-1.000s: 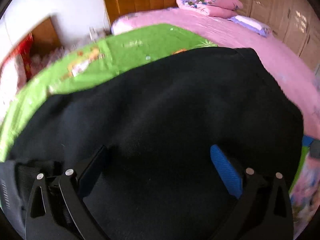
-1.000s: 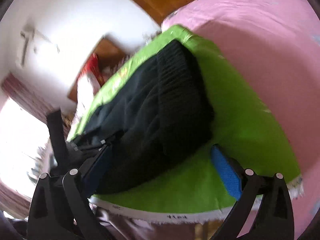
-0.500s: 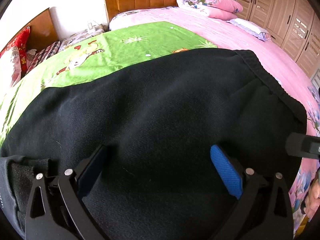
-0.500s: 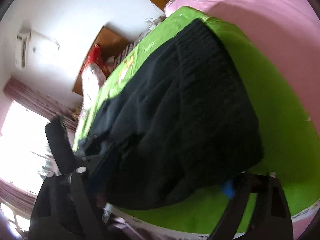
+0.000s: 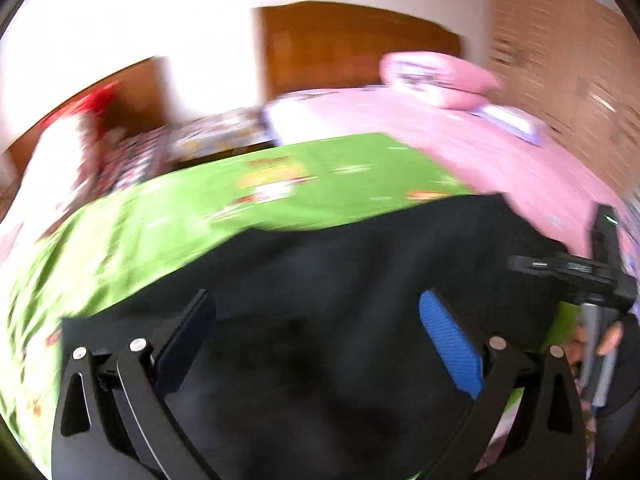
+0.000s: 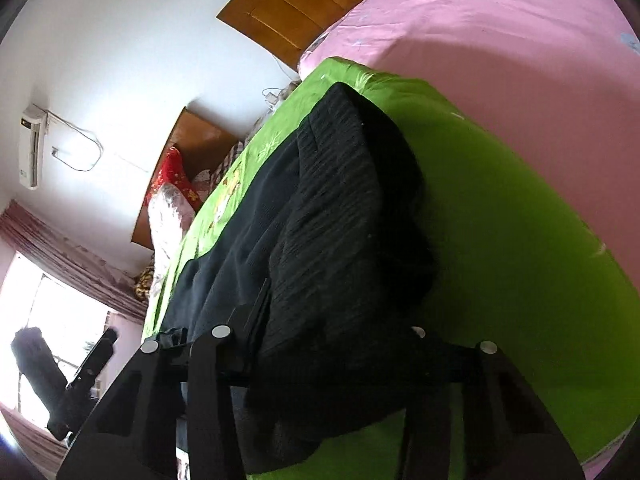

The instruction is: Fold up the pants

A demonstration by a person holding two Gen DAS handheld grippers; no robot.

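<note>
While the right gripper [image 6: 332, 344] is closing its jaws on the near end of the black pants [image 6: 340, 216], with thick cloth bunched between the fingers low in the right wrist view, the left gripper [image 5: 316, 344] stands wide and empty at the bottom of its own blurred view, above the dark cloth and holding nothing. The pants lie across the green sheet [image 6: 520, 220], which sits on the pink bed [image 6: 500, 40], running from lower centre toward the upper middle of the right wrist frame. Whether the pads already press is hard to tell, since cloth hides them. One risk, I judge, is a bite on only the top layer, so lifting would peel the fold apart. Another is catching the sheet beneath, dragging it along. With one end unheld, the pants may skew.
</note>
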